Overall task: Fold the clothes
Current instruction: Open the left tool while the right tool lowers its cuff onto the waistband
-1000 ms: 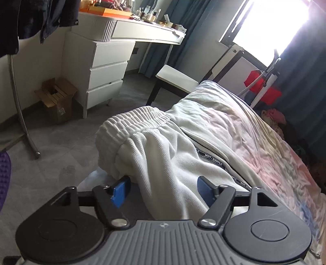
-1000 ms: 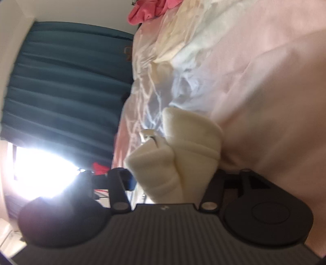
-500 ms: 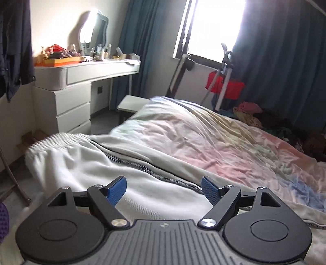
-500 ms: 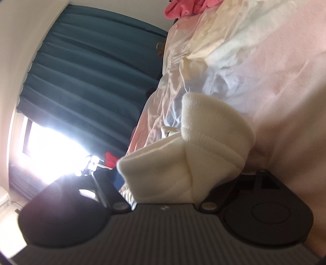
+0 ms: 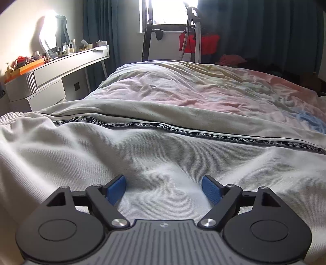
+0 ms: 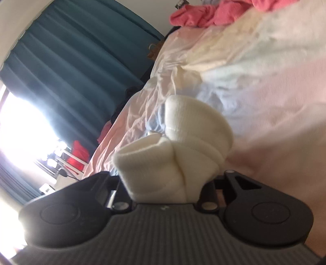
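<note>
White sweatpants (image 5: 142, 155) with a black "NOT-SIMPLE" side stripe (image 5: 183, 132) lie spread across the near edge of the bed. My left gripper (image 5: 164, 188) is open, its blue pads resting just above the white fabric, holding nothing. In the right wrist view, my right gripper (image 6: 173, 183) is shut on the ribbed white cuffs (image 6: 183, 148) of the sweatpants, bunched between the jaws and held above the pink bedsheet (image 6: 275, 102). The right fingertips are hidden by the fabric.
The bed (image 5: 203, 91) has a rumpled pastel sheet. A white dresser (image 5: 51, 71) with bottles and a mirror stands at left. Dark curtains (image 5: 264, 30), a bright window and a red item on a stand (image 5: 198, 43) are behind. Pink clothes (image 6: 214, 12) lie at the bed's far end.
The left gripper swung from the hanging waistband and floor to face across the bed, low over the flattened sweatpants. The right gripper kept hold of the cuffs and shifted slightly.
</note>
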Demonstrator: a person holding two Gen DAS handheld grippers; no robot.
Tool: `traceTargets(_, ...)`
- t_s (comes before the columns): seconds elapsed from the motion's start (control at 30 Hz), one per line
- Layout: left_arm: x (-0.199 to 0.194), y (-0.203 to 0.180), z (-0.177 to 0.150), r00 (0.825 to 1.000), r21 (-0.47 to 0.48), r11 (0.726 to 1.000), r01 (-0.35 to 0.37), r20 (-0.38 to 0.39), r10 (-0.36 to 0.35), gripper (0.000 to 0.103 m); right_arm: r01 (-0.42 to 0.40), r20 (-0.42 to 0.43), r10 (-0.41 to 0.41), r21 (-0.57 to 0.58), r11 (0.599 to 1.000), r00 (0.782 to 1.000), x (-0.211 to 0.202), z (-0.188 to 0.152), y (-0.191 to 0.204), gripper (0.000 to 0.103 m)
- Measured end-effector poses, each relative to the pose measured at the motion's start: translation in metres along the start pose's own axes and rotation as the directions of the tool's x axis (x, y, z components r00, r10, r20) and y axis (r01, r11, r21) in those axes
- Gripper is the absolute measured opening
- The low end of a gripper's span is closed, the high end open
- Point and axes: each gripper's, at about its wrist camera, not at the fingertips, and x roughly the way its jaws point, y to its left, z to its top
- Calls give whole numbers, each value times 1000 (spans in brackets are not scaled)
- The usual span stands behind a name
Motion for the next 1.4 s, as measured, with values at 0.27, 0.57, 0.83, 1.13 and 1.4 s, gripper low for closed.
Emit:
traceTargets(0.27, -13, 15, 6, 1000, -52, 998, 29, -7, -30, 84, 46, 78, -23, -302, 952, 997, -38, -6, 105, 14)
traceTargets(0.57, -51, 59, 23, 997, -200, 977, 78, 35, -73, 84, -40, 89, 136, -677, 735, 987, -91, -97, 255, 14)
traceTargets(0.83, -65, 102, 33, 994, -341, 934, 110, 64, -93, 84, -134, -94, 123, -916, 378, 988, -95, -264, 315, 14)
traceTargets(1.13, -50, 111, 28, 988, -428, 892, 146, 11, -157, 84, -245, -251, -5, -951, 188, 968, -96, -377, 292, 15)
traceTargets(1.4, -42, 110, 29, 985, -451, 877, 164, 30, -169, 84, -429, -451, -4, -851, 304, 892, -99, -362, 304, 20)
